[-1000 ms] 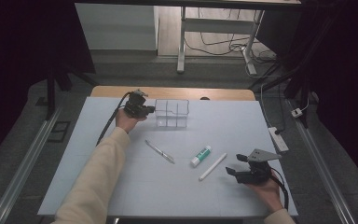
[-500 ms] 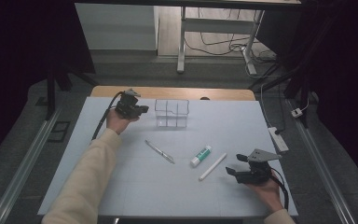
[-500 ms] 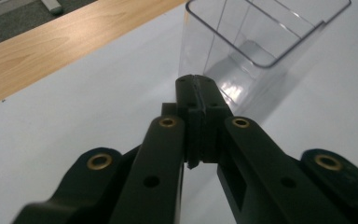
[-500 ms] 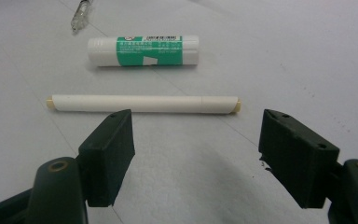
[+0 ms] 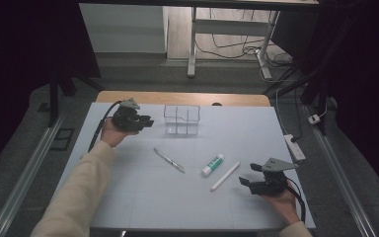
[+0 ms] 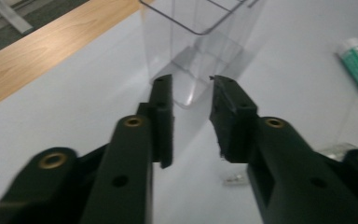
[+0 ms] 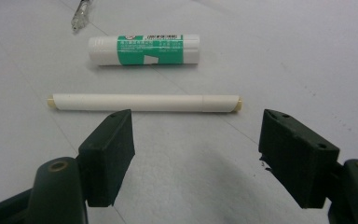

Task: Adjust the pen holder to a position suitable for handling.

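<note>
A clear plastic box with compartments [image 5: 181, 120] stands at the back of the white table [image 5: 128, 197]. My left gripper [image 5: 147, 122] hovers just left of it, jaws pointing at it. Its jaws have just been opening and now stand partly open with nothing between them; in the left gripper view [image 6: 191, 84] the box [image 6: 200, 42] rises a short way ahead. My right gripper [image 5: 246, 174] rests wide open at the front right. In the right gripper view [image 7: 196, 135] a white pen [image 7: 144, 102] lies just beyond its jaws, with a green-and-white glue stick [image 7: 144, 50] behind it.
A silver pen [image 5: 169, 160] lies mid-table, left of the glue stick [image 5: 212, 165] and the white pen [image 5: 225, 176]. A wooden edge [image 5: 177, 98] runs behind the white surface. A power strip [image 5: 296, 147] lies off the right side.
My left hand has drawn back to the left, away from the clear box. The right hand and the items on the table have not moved.
</note>
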Motion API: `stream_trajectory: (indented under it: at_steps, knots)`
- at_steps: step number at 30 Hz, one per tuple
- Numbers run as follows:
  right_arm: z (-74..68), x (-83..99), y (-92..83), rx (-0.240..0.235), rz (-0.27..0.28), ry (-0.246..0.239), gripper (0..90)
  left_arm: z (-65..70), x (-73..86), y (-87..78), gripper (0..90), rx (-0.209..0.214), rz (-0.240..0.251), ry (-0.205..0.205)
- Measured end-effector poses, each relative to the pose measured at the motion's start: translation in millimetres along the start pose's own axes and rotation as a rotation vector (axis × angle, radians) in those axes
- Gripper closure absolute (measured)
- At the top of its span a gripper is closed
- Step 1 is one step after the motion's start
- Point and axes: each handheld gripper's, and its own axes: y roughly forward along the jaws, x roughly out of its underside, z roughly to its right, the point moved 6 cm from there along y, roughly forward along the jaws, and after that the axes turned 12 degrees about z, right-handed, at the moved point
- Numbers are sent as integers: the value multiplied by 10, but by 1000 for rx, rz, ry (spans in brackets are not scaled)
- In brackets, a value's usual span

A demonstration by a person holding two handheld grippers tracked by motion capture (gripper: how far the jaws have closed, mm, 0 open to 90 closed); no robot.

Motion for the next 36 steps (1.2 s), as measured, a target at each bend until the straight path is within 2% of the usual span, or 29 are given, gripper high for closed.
stream_trajectory:
  at_steps: [3, 9, 16, 18, 20, 23, 26, 34, 36]
  knots:
    - [0, 5, -1, 1, -5, -1, 258, 61, 27, -58, 559, 9, -16, 32]
    - [-4, 8, -4, 2, -6, 0, 258, 160, 83, -138, 438, 36, -49, 66]
    - [-4, 7, -12, 3, -5, 0, 257, 262, 164, -201, 388, 45, -91, 97]
    - [-3, 7, -14, 7, -2, 0, 257, 293, 195, -232, 380, 31, -108, 98]
    - [-2, 5, -22, 8, -2, -1, 257, 326, 237, -277, 369, 12, -117, 85]
    - [-1, 0, -33, 14, 2, -2, 257, 384, 328, -355, 368, 9, -102, 45]
    - [2, -6, -35, 11, 8, 1, 258, 466, 440, -439, 364, 5, -99, 34]
    - [4, -16, -39, 3, 13, 5, 258, 713, 702, -709, 361, -31, -44, -51]
    - [8, -18, -41, 4, 12, 6, 258, 770, 765, -762, 356, -42, -43, -52]
